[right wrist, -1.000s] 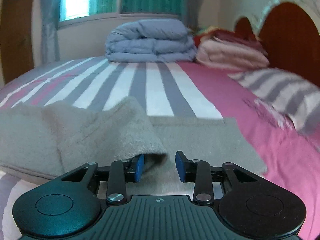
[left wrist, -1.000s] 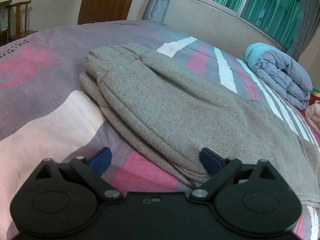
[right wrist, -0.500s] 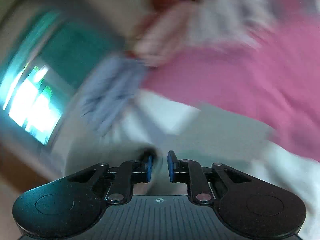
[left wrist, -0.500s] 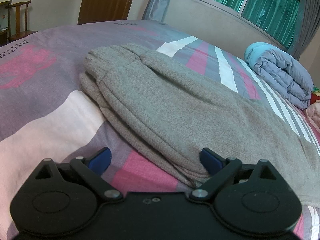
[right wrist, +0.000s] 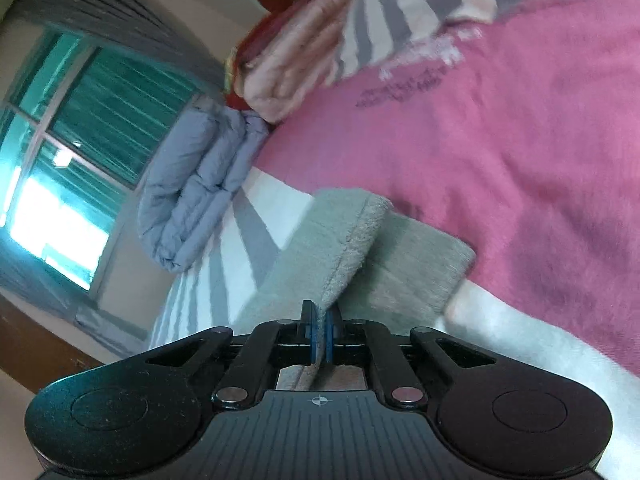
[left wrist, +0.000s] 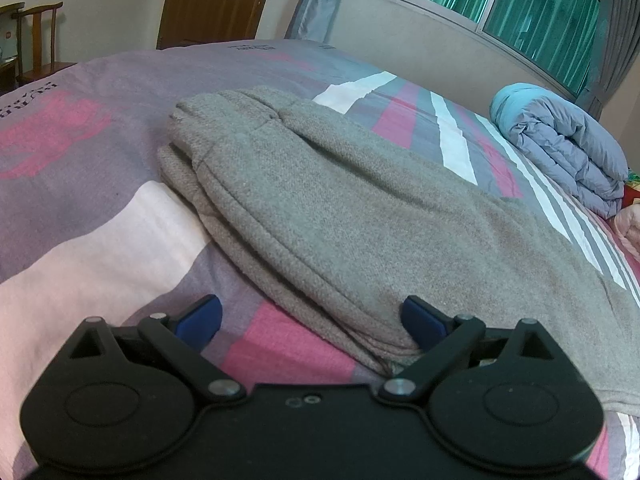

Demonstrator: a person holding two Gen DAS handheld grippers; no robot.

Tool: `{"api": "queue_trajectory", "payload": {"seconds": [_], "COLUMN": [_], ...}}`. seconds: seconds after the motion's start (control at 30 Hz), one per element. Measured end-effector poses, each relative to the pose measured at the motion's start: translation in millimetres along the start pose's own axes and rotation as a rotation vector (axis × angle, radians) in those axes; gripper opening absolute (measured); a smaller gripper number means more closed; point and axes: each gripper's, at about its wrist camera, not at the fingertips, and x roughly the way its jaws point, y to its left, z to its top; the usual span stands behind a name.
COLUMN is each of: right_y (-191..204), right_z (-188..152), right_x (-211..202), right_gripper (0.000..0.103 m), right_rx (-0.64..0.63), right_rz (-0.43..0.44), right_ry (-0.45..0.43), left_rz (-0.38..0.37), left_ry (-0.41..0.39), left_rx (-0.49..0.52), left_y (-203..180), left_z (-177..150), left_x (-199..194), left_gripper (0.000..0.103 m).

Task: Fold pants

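Jaws pinching lengthwise-folded pants hem

The pants are a thick grey knit cloth, matt and faintly nubbly outside, with a fluffier fleece pile on the turned edge seen from the right wrist. They lie on a bed covered in smooth matt woven cloth, and the folded duvet looks like soft puffy quilted fabric with a slight sheen. Both grippers are matt black plastic with small bright metal pivot pins, blue pads lining the fingers, while the door is glossy brown wood
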Motion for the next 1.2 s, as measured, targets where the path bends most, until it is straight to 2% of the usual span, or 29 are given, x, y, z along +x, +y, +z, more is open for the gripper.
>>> {"api": "queue_trajectory", "payload": {"seconds": [0.13, 0.4, 0.57, 0.63, 0.73, 0.87, 0.97, 1.07, 1.1, 1.2], "right_y": [13.2, -12.5, -2.0, -4.7, -9.1, 6.8, 22.5, 38.5, 42.8, 55.3], "right_z": [-3.7, -10.8, -5.5, -6.5, -2.9, -9.5, -30.9, -59.9, -69.8, -76.0], "right_x": [-23.5, -12.9, -19.7, -9.5, -8.9, -35.9, -58.6, -71.4, -72.4, -76.5], "right_gripper": [0.004, 0.004, 0.004, 0.004, 0.004, 0.005, 0.005, 0.005, 0.005, 0.006], "right_rx": [-0.028, 0.044, 0.043, 0.006, 0.024, -0.039, -0.089, -0.131, -0.140, -0.186], "right_rz": [0.018, -0.069, -0.043, -0.110, -0.092, -0.071, -0.018, 0.010, 0.018, 0.010], "right_ry": [-0.029, 0.029, -0.008, 0.040, 0.062, 0.000, -0.042, -0.052, -0.052, -0.085], "left_rz": [-0.005, -0.010, -0.013, -0.011, -0.013, -0.032, -0.054, -0.060, -0.065, -0.054], "left_ry": [0.001, 0.001, 0.003, 0.003, 0.005, -0.007, -0.027, -0.061, -0.084, -0.158], "left_rx": [0.001, 0.000, 0.001, 0.001, 0.001, -0.022, -0.044, -0.060, -0.065, -0.063], "left_y": [0.3, 2.1, 3.3, 3.2, 3.8, 7.1, 10.6, 14.7, 16.2, 21.0], "left_z": [0.0, -0.8, -0.3, -0.1, 0.1, -0.3, -0.5, 2.1, 3.6, 14.5], "left_x": [0.7, 0.4, 0.2, 0.2, -0.2, -2.8, -7.7, -18.8, -24.1, -37.9], "left_gripper": [0.091, 0.091, 0.091, 0.091, 0.091, 0.092, 0.091, 0.081, 0.080, 0.073]}}
